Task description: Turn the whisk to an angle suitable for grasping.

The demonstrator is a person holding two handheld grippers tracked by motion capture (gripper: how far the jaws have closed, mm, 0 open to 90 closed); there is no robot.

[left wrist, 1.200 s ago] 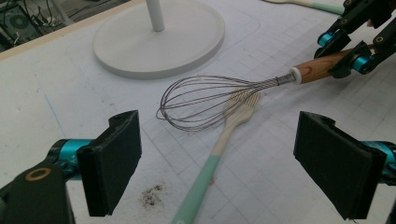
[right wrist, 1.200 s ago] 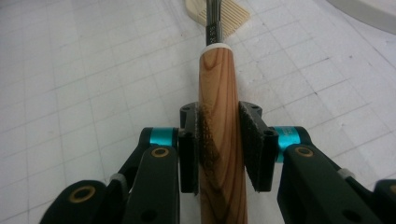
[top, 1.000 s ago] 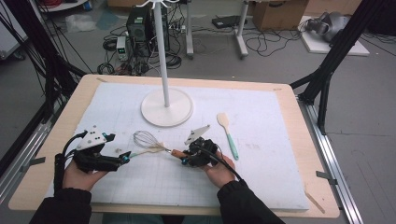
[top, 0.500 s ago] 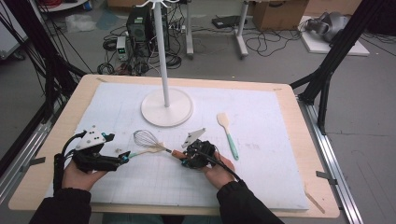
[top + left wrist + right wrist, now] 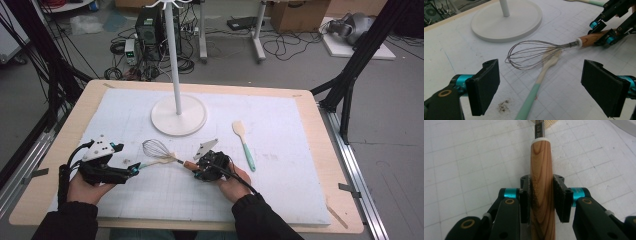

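Currently the right tongs (image 5: 541,200) clamp the brown wooden handle of the wire balloon whisk (image 5: 534,53), its loops lying across a pale wooden fork with a mint-green handle (image 5: 537,85) on the white gridded counter (image 5: 280,130), while the left tongs (image 5: 541,87) gape empty nearby.

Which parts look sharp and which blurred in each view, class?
High view: even, soft light, whisk small. Left gripper view: whisk wires crisp, near fingers softened. Right gripper view: wooden handle grain sharp between the closed fingers, top edge blurred.
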